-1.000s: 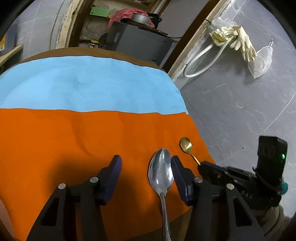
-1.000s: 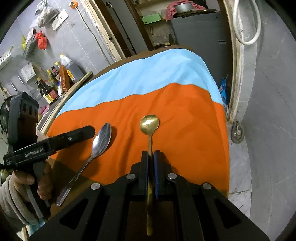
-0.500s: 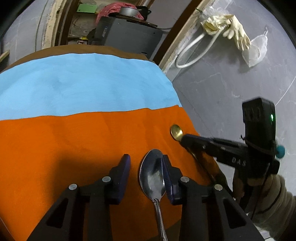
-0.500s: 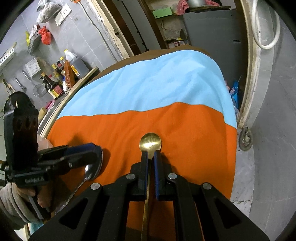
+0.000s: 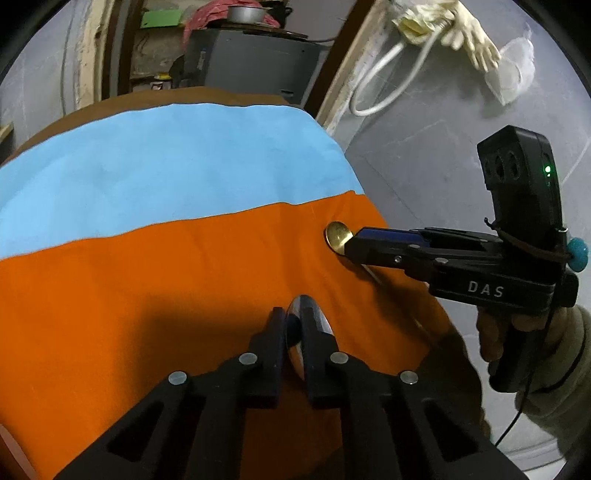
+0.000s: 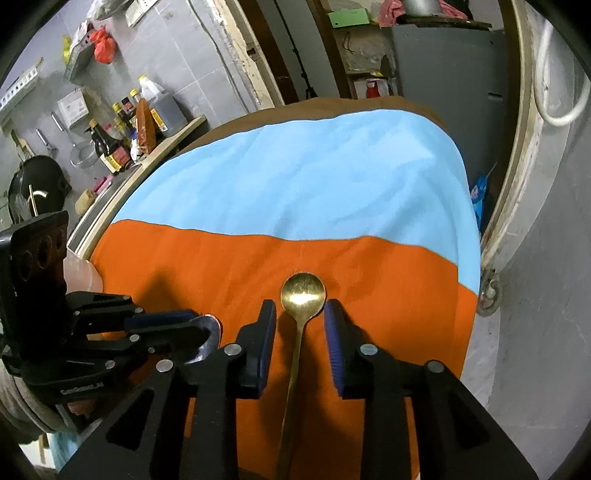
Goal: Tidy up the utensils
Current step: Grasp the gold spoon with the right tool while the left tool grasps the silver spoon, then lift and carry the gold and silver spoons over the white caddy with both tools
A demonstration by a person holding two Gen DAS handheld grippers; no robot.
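Note:
A silver spoon [image 5: 300, 301] has its bowl tipped on edge between the closing jaws of my left gripper [image 5: 291, 321], whose pads press on it just above the orange cloth [image 5: 147, 280]. In the right wrist view the same left gripper [image 6: 201, 325] holds the silver spoon [image 6: 213, 332] at lower left. A gold spoon [image 6: 303, 291] lies flat on the orange cloth between the opening jaws of my right gripper [image 6: 300, 309], and neither pad touches it. The left wrist view shows the right gripper [image 5: 354, 240] with the gold spoon [image 5: 337, 234] at its tip.
A blue cloth [image 5: 166, 158] covers the far half of the round table. Past its right edge the grey floor drops away. A grey cabinet [image 5: 251, 66] stands behind, rubber gloves [image 5: 461, 33] hang on the wall, and sauce bottles [image 6: 122, 140] line a ledge at left.
My left jaws have come together on the silver spoon's bowl and tipped it up. My right jaws, earlier shut on the gold spoon's handle, have parted and the spoon lies free.

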